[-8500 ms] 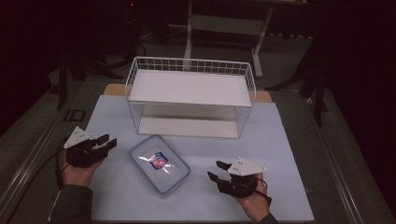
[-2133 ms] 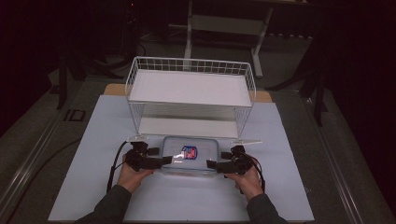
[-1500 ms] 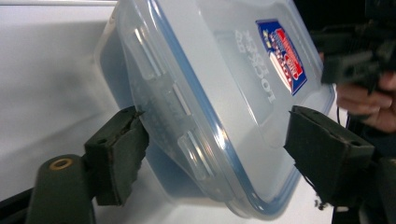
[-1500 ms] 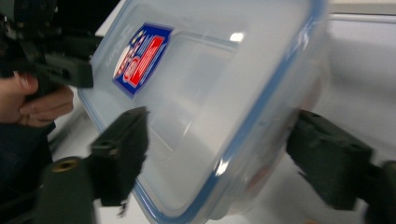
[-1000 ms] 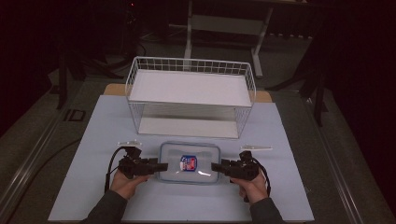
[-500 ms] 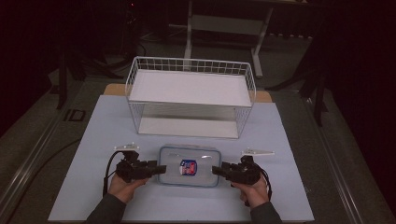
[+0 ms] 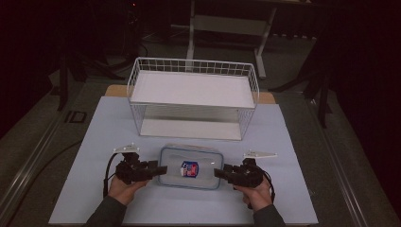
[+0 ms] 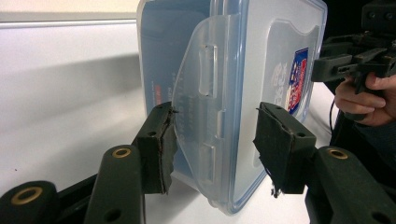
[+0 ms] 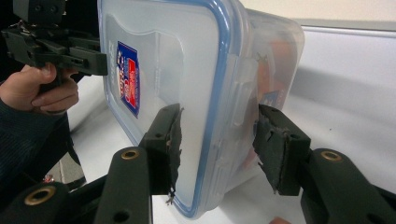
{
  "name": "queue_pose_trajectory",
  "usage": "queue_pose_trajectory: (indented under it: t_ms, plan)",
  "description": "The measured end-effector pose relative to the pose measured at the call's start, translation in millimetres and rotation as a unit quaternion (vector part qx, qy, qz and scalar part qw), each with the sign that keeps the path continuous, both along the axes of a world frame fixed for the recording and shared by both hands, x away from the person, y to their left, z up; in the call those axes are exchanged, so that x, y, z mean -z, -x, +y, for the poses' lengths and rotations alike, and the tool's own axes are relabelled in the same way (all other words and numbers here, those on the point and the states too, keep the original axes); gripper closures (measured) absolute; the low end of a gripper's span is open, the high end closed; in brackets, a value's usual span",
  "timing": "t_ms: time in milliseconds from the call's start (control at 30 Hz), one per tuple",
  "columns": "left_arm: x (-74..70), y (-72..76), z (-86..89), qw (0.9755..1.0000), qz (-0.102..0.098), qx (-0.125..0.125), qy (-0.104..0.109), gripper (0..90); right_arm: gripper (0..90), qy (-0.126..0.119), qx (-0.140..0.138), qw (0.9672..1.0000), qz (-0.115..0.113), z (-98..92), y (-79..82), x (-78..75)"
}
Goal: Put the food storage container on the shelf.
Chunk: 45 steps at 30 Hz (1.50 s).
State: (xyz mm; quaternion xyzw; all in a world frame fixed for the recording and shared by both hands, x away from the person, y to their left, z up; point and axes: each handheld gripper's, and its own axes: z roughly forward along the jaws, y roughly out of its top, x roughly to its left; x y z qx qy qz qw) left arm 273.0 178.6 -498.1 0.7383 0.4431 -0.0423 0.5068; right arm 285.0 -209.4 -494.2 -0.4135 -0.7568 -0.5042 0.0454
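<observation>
The clear plastic container (image 7: 191,167), lidded with a blue seal and a red-and-blue label on top, lies flat on the pale counter (image 7: 293,198) just in front of the white wire rack (image 7: 194,97), its long side running left to right. It sat askew to the left of centre some seconds back; now it is squared up and has come slightly nearer the person over the last two seconds, away from the rack's lower shelf. The left gripper (image 7: 160,170) meets its left end and the right gripper (image 7: 220,172) its right end. In the left gripper view the jaws straddle the latch flap (image 8: 205,126) on that end: one pad touches the flap, the other stands a little off the lid face, so this is a loose bracket, not a clamp; its jaws closed a little in the last second and now hold. In the right gripper view the jaws straddle the rim with small gaps on both sides, half closed and not pressing. My reading is that both ends are being lined up for a two-handed lift, probably towards the rack, and neither grip is yet firm enough to carry it.
</observation>
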Motion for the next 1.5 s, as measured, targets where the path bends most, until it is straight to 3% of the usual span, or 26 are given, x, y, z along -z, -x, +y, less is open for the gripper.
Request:
queue_pose_trajectory:
  t_ms: [800,1500]
  plan:
    - [-12.2,7.7,-2.6,0.9989,-0.047,-0.002,-0.002,48.8,51.9,-0.004,-0.001,0.999,-0.044,-2.7,4.8,-13.8]
    - [-24.5,15.4,-6.2,0.9966,-0.082,-0.004,-0.001,49.0,51.7,-0.009,0.001,0.9953,-0.096,-5.8,9.9,-30.8]
